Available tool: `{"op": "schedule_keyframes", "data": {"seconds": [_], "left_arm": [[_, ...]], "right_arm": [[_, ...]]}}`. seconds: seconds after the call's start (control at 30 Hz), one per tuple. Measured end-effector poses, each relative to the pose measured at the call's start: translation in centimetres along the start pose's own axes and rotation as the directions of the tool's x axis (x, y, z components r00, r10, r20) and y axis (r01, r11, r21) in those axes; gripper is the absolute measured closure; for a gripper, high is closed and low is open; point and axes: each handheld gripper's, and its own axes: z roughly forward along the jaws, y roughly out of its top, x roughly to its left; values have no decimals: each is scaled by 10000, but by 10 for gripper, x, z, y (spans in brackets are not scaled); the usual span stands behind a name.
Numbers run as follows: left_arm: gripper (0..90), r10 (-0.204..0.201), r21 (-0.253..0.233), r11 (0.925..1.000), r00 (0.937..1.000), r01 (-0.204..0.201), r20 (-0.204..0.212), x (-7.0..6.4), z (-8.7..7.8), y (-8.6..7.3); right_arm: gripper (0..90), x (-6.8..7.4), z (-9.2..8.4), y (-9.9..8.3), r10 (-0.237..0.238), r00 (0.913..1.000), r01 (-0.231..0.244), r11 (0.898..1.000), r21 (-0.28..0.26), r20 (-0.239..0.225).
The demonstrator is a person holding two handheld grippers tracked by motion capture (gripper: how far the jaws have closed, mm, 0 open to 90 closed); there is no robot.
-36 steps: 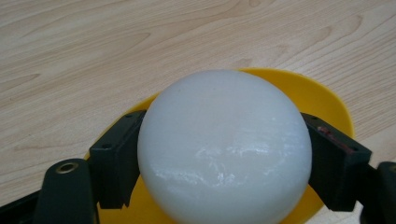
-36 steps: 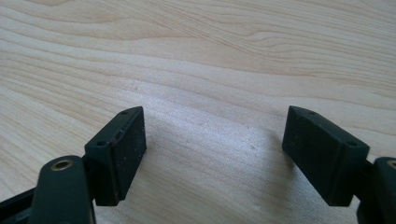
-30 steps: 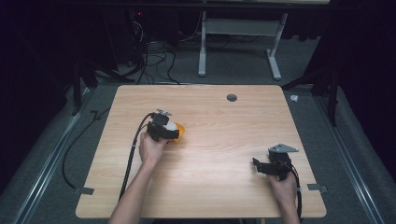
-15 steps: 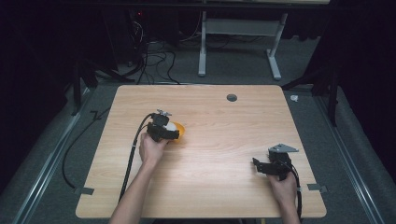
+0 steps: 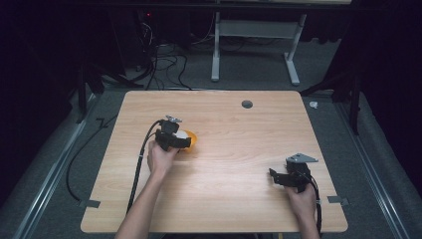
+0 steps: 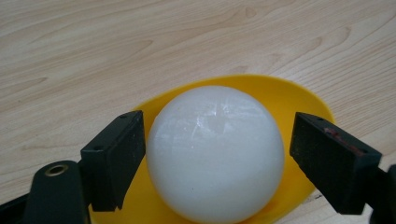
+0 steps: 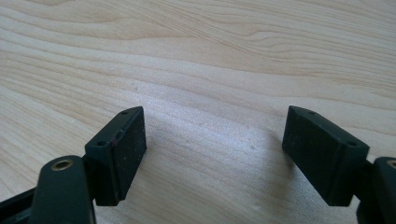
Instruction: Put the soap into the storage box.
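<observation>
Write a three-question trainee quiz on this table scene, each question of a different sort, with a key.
1. True or false: the left claw is shut tight on the white ball.
2. What does the ball rest in? A) grey tray B) yellow dish C) bare table
3. Fill in: between the right claw's jaws lies bare ____.

Key:
1. False. The jaws stand on either side of the ball, and a gap shows at the jaw on the right of the left gripper view.
2. B.
3. Wood: the tabletop.
</observation>
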Motion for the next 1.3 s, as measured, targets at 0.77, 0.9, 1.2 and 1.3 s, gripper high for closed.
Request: {"op": "schedule_keyframes", "data": {"seconds": [0.77,0.9,1.2,1.3], "left_arm": [[197,245,-742,9970,9996,-236,124,-2,-35,0],[199,238,-899,9957,9996,-226,123,-2,-42,-4],[199,120,-1079,9941,9994,-83,335,2,-55,-12],[200,119,-1121,9937,9993,-78,352,4,-58,-14]], "right_arm": [[225,0,0,0,7,10000,-7,10000,12,-4],[225,0,0,0,1,10000,-1,10000,9,-10],[225,1,0,0,7,10000,-7,10000,8,0],[225,1,0,0,-6,10000,6,10000,7,5]]}}
